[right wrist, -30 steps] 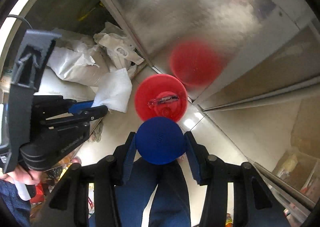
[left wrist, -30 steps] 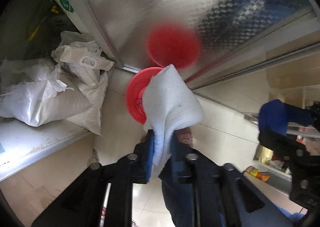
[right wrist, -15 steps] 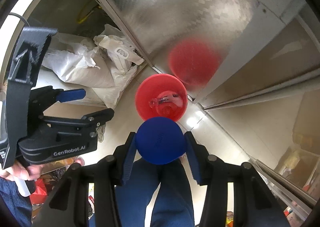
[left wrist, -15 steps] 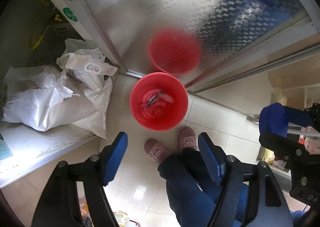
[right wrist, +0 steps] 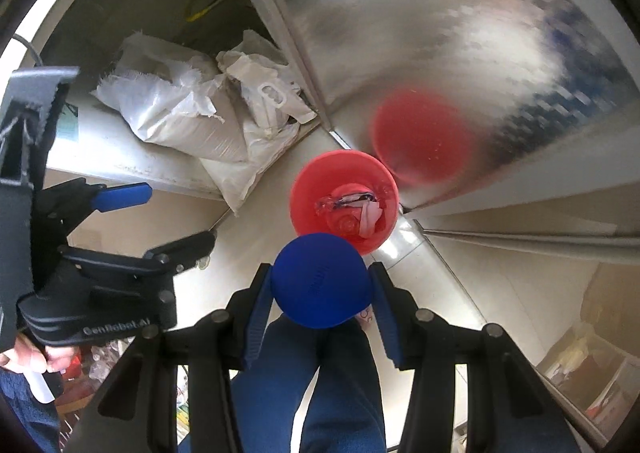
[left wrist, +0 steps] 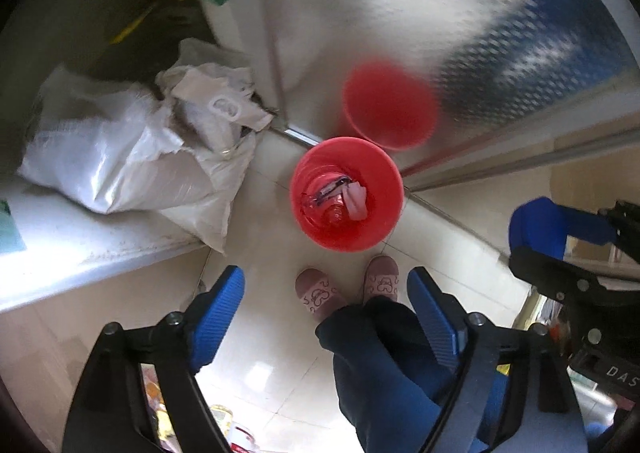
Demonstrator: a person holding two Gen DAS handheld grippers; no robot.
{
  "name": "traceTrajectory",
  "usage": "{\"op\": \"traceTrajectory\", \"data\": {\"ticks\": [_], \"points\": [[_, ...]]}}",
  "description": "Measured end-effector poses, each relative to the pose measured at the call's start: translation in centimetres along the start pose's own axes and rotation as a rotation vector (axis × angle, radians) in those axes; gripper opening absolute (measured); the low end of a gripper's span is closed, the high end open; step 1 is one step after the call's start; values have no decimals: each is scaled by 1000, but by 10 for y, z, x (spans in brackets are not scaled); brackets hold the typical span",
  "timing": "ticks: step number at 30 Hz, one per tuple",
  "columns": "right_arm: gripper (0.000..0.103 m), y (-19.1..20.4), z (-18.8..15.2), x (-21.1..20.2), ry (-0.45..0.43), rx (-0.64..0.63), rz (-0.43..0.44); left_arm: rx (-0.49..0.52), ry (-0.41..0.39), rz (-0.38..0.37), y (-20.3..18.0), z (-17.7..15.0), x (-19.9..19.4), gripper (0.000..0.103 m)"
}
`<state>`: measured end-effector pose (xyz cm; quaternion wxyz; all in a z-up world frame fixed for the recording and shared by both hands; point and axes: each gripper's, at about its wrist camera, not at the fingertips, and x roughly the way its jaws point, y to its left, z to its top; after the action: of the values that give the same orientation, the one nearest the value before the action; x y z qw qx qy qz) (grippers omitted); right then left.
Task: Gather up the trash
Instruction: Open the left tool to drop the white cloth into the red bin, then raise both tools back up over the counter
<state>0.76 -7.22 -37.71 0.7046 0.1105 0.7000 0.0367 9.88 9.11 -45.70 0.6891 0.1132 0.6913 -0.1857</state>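
Observation:
A red bin [left wrist: 384, 221] stands on the tiled floor against a metal door, directly below both grippers. Inside it lie a white tissue [left wrist: 356, 201], a wrapper and some clear plastic. My left gripper [left wrist: 326, 281] hangs above the floor just in front of the bin, its jaws opening, with nothing between them. In the right wrist view the bin [right wrist: 312, 193] sits just beyond the right gripper [right wrist: 320, 273], which is shut on a blue round object [right wrist: 320, 285]. The left gripper [right wrist: 160, 219] shows at the left of that view, and the tissue [right wrist: 370, 217] lies in the bin.
White sacks [left wrist: 120, 161] lie on a pale ledge to the left of the bin. The patterned metal door [left wrist: 400, 13] behind it mirrors the bin as a red blur. The person's slippers [left wrist: 320, 293] and blue trouser legs stand just in front of the bin.
The left gripper let go of the white tissue, which now lies in the red bin, and its jaws have spread wide. The right gripper keeps its grip on the blue object.

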Motion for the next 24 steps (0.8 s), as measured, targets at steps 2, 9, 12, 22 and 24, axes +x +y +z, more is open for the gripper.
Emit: {"op": "traceTrajectory", "data": {"ticks": [2, 9, 12, 22, 24], "points": [[45, 2, 2, 2, 14, -11, -2, -18, -8, 7, 6, -1, 2, 86], [45, 11, 9, 9, 24, -44, -11, -39, -30, -7, 19, -1, 5, 92], [45, 13, 13, 13, 35, -48, -14, -56, -23, -22, 24, 0, 7, 93], [45, 19, 24, 27, 36, -68, -40, -76, -4, -20, 37, 3, 19, 103], [45, 19, 27, 29, 25, -73, -47, -77, -2, -12, 39, 5, 21, 103]]}}
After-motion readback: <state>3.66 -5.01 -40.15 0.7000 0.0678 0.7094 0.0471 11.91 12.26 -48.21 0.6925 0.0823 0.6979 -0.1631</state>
